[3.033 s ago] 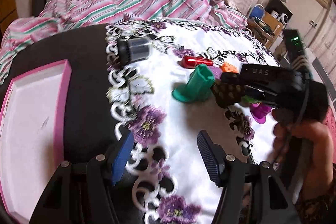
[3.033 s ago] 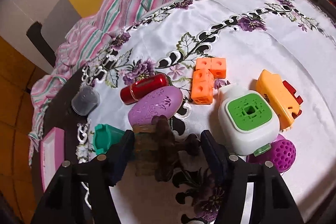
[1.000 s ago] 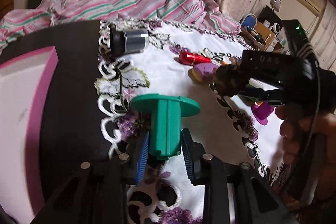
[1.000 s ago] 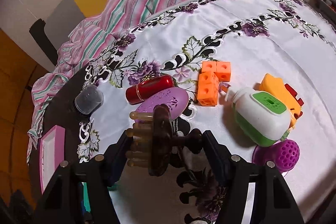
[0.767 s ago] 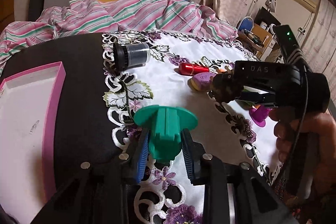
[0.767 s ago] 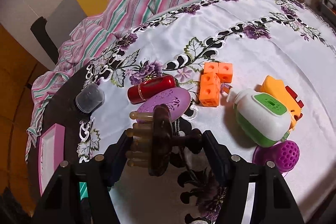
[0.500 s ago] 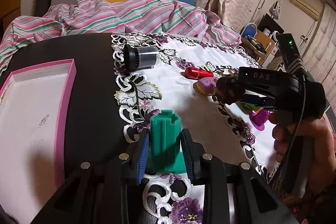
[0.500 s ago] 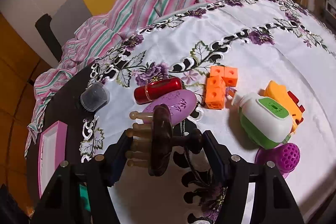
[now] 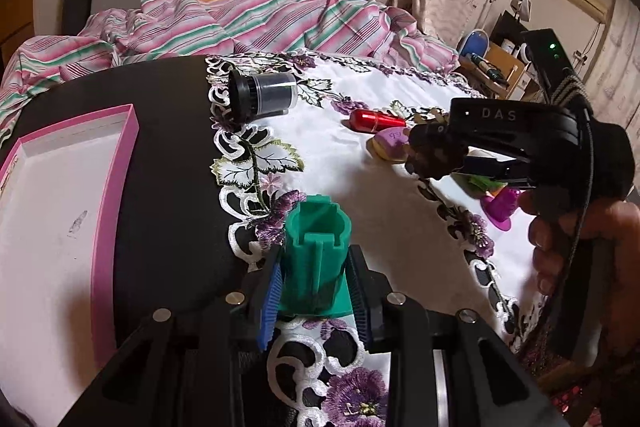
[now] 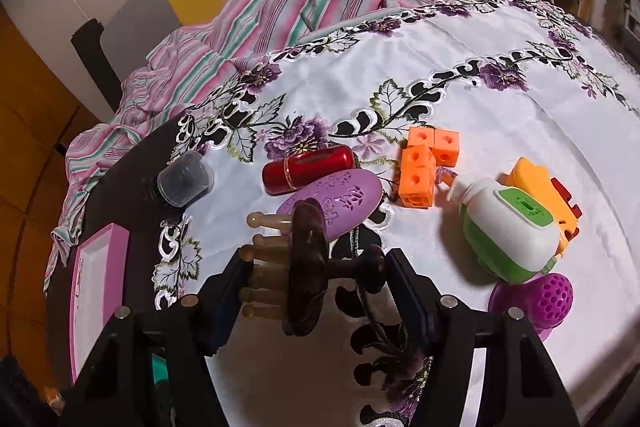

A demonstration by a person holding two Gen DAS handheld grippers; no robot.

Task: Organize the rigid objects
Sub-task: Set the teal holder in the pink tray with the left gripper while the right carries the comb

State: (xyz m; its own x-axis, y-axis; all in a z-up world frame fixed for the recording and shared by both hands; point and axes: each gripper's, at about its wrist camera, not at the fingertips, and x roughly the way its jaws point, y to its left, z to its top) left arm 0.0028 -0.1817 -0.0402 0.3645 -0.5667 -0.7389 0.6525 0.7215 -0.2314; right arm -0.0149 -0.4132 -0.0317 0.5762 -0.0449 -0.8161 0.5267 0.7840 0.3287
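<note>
Left gripper (image 9: 316, 291) pinching the green spool (image 9: 316, 259) could drop it before the ten-o'clock pink tray (image 9: 116, 163); right gripper (image 10: 316, 291) clamps a brown massager (image 10: 304, 259).

The green flanged spool (image 9: 316, 259) stood tube-up between blue fingers (image 9: 269, 291) at six o'clock; the brown pegged massager (image 10: 304, 259) lay sideways — pegs toward nine o'clock.
</note>
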